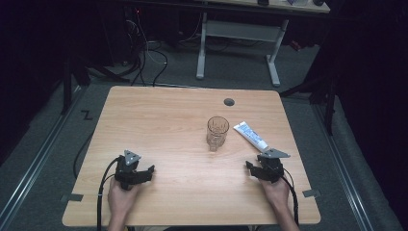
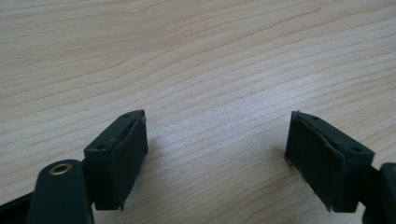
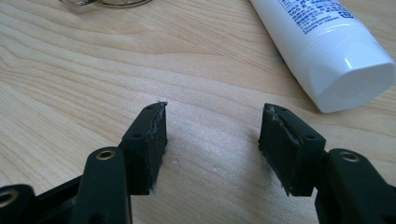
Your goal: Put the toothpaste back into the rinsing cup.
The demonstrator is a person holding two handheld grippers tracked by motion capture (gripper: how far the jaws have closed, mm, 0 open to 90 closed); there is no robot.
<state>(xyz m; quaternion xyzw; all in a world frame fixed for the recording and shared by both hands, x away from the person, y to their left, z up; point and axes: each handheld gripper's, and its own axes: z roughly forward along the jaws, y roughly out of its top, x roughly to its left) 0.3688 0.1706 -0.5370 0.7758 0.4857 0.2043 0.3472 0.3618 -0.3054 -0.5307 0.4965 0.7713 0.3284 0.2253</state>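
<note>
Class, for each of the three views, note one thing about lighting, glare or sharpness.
High view: the table is lit, its surroundings nearly black, and the glass looks soft. Left gripper view: a pale sheen lies on the wood between the open jaws. Right gripper view: the tube is bright white, its cap sharp, its print blurred.

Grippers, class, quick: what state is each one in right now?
Left gripper: open, nothing between its jaws.
Right gripper: open, nothing held; the white tube lies just ahead.
</note>
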